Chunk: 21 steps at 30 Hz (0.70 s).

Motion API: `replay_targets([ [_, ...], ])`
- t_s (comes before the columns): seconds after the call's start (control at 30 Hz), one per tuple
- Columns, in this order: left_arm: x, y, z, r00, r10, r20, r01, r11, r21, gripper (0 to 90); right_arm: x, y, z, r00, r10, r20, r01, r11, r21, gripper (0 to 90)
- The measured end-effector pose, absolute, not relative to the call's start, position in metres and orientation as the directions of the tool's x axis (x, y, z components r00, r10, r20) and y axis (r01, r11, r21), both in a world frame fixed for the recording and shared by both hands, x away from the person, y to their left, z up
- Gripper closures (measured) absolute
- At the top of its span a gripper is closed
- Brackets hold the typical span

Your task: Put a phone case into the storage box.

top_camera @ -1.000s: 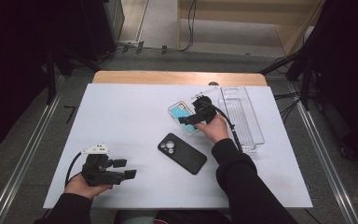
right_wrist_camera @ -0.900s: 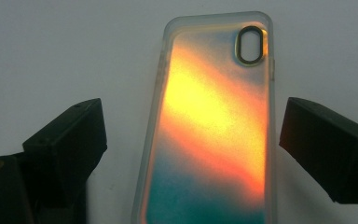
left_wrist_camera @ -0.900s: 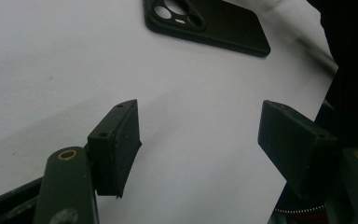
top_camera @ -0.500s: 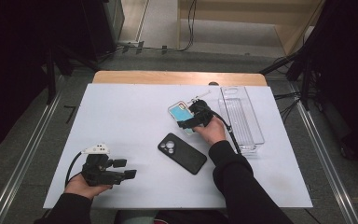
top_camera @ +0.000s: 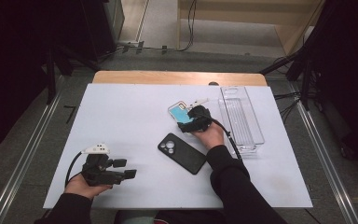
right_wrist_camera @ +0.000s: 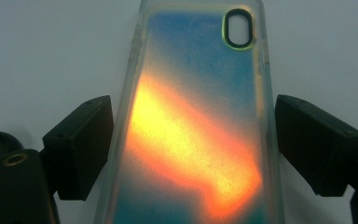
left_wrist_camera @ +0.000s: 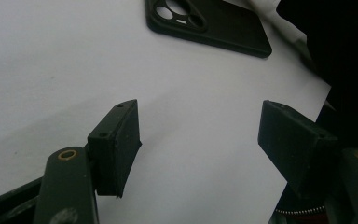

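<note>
**Right gripper settles over the coloured phone case**

Against the pictures of a second ago, the right gripper (top_camera: 186, 122) sits lower and a little further left in the high view, now directly over the translucent phone case (right_wrist_camera: 198, 121) with the blue and orange sheen. Its jaws have just been closing a little; the case lies between them, the left one at or nearly at its edge, the right one with a gap, so they stand spread, not yet pinching. This looks like the start of a pick-up.

The left gripper (top_camera: 121, 169) has not moved; it rests at the lower left of the high view, jaws spread on nothing.

The case lies just right of centre on the white tabletop (top_camera: 121, 116), near a clear plastic tray (top_camera: 249, 135). A black phone case (top_camera: 182, 153) lies face down below it. Around the tabletop are grey floor, dark stands and cables.
</note>
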<state>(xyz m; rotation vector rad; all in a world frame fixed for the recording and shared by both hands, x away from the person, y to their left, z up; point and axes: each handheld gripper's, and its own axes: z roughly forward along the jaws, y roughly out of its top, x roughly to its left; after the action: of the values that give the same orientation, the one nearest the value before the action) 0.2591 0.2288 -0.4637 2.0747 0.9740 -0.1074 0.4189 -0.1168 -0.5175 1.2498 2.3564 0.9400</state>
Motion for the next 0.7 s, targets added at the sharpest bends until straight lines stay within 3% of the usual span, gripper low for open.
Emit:
replay_targets([
  [0.33,0.260,0.229,-0.464,0.687,0.605,-0.402,0.684,-0.352,0.639,29.9,0.420,-0.118,-0.515,-0.571,0.820,0.041,0.626,0.404,0.667,15.1],
  [0.7,0.260,0.228,-0.463,0.683,0.609,-0.404,0.688,-0.351,0.635,29.9,0.420,-0.128,-0.495,-0.549,0.825,0.135,0.668,0.336,0.663,15.2],
])
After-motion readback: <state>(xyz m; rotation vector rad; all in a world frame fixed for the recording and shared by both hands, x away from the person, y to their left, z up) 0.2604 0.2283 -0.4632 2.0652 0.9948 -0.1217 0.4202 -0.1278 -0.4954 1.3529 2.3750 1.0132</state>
